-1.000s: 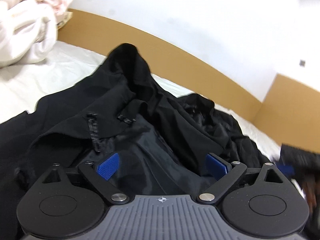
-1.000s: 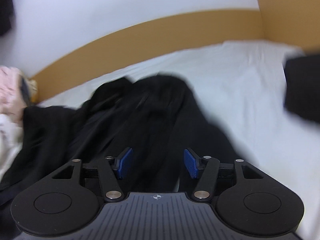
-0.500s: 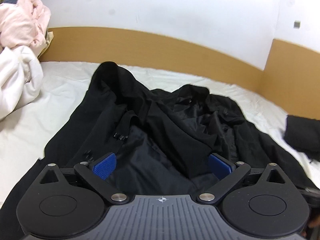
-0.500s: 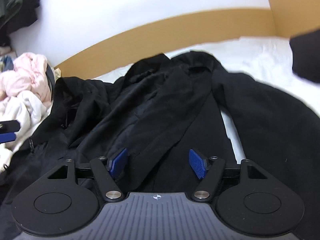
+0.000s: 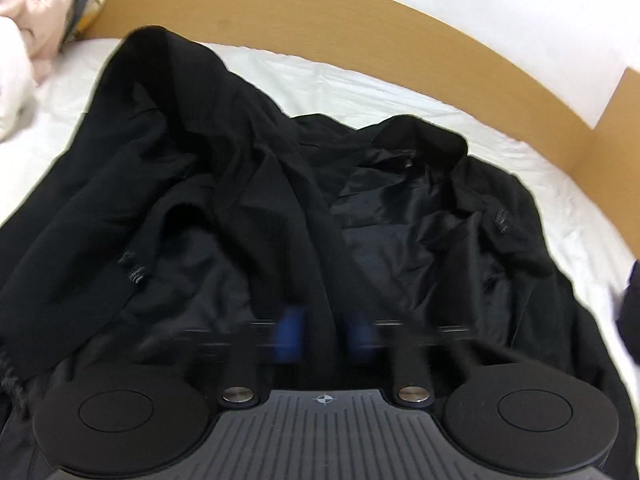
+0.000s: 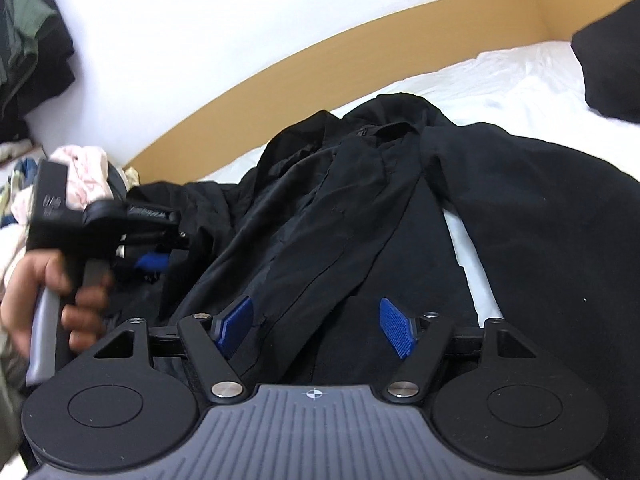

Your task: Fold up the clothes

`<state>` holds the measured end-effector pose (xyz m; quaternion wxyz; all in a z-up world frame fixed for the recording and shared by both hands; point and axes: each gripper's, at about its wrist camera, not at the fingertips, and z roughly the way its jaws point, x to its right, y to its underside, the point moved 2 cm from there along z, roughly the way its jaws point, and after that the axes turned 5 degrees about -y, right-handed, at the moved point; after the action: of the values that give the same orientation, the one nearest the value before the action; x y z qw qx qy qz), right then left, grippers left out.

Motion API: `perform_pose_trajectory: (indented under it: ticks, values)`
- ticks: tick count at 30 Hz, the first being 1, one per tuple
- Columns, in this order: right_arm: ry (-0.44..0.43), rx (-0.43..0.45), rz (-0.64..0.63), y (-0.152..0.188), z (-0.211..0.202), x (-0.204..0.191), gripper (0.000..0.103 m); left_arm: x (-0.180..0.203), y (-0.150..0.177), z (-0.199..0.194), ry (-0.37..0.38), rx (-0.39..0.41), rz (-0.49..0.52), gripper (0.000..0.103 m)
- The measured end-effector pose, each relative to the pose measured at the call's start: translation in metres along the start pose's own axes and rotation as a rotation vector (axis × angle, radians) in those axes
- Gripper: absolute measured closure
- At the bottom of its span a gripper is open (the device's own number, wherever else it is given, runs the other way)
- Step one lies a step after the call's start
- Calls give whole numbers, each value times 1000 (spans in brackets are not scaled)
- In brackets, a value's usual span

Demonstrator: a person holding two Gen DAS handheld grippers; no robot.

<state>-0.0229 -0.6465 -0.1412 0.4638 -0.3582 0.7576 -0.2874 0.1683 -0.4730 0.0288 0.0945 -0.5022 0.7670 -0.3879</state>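
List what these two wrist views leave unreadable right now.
- Left gripper, left wrist view: motion blur smears the blue pads; whether they pinch the black jacket is unclear.
- Dark item, right wrist view: cut off by the right edge; its type is unknown.
- Pink and white clothes, left wrist view: cropped at the left edge and blurred.
- Jacket's near hem: hidden under both gripper bodies.

The coat (image 5: 248,184) is matt black cloth with a glossier, crinkled lining (image 5: 392,200). The bed (image 5: 360,88) wears wrinkled white cloth; its headboard (image 5: 360,16) looks like smooth wood. The right tongs (image 6: 316,324) are matt black plastic with ribbed blue pads (image 6: 394,330) and shiny metal pivots (image 6: 228,389)
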Motion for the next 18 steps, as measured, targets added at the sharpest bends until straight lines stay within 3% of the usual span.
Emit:
perform_pose_trajectory:
  ticks: [3,12,15,18]
  values:
    - [-6,0,-9,1,5,-3,30,-25,-31,-16,-12,136,-52,101]
    - [3,-20,-38,5,10,-11,30,-152,-152,-102,-246,483,-169,101]
    - [3,-27,-51,7,13,-14,30,-196,-169,-113,-416,525,-185,96]
    - [1,-37,-64,8,14,-17,29,-241,-166,-114,-562,481,-200,93]
